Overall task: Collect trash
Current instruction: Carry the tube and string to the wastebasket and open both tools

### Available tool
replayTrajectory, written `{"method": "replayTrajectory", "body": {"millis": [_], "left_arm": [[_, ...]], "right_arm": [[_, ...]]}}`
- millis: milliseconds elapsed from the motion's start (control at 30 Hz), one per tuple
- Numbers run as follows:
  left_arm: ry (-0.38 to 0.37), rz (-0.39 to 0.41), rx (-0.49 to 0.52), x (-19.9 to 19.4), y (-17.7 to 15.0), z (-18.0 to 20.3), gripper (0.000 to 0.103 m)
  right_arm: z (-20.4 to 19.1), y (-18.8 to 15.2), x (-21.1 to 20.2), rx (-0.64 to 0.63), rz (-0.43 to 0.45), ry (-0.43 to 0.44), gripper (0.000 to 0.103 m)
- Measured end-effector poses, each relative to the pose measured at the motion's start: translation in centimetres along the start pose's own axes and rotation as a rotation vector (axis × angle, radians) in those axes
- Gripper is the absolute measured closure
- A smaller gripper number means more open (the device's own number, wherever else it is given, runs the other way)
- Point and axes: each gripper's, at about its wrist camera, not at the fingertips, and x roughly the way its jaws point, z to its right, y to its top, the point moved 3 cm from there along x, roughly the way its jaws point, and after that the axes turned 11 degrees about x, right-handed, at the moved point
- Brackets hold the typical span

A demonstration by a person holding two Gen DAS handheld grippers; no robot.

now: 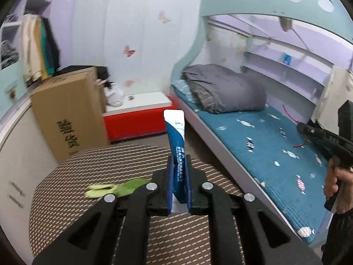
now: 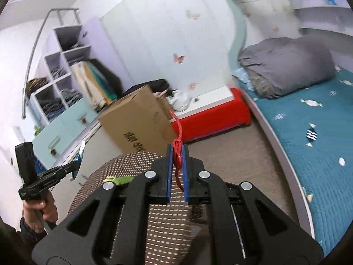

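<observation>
Bunk bed [image 1: 275, 132] with teal candy-print mattress: right of and beyond both claws. Grey folded quilt [image 1: 225, 88] lying at its far end. White wardrobe wall [image 1: 132, 33] with butterfly stickers: straight ahead, far off. Cardboard box [image 1: 66, 114] standing upright ahead-left of the left claw, beside a red-and-white low platform [image 1: 136, 119]. Open cubby shelving [image 2: 61, 70] with hanging clothes: far left in the right wrist view.

Round woven-top table [image 1: 99, 161]: directly beneath both claws. Green peel scraps [image 1: 114, 188] lying on the table, just left of the left claw's fingers; seen likewise left of the right claw [image 2: 119, 180].

Left gripper [image 1: 178, 181]: nearly closed, blue pads clamping a blue-and-white tube [image 1: 176, 132]. Tube held upright, flat crimped end pointing away from the claw, above the table.

Right gripper [image 2: 177, 167]: nearly closed, pads pinching a knotted red string [image 2: 177, 148]. One strand extends forward past the fingertips; a short tail hangs back between the pads. Held above the table's far edge.

Right hand [image 1: 335, 187] on its handle: at far right of the left wrist view. Left hand [image 2: 37, 212]: at lower left of the right wrist view.
</observation>
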Motion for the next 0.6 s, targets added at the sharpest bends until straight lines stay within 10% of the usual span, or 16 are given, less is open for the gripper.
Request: {"method": "replayTrajectory", "body": {"millis": [600], "left_arm": [[-0.248, -0.209, 0.161, 15.2, 1.6, 14.3, 0.094]], "right_arm": [[13.2, -1.4, 2.2, 0.263, -0.058, -0.168, 0.095]]}}
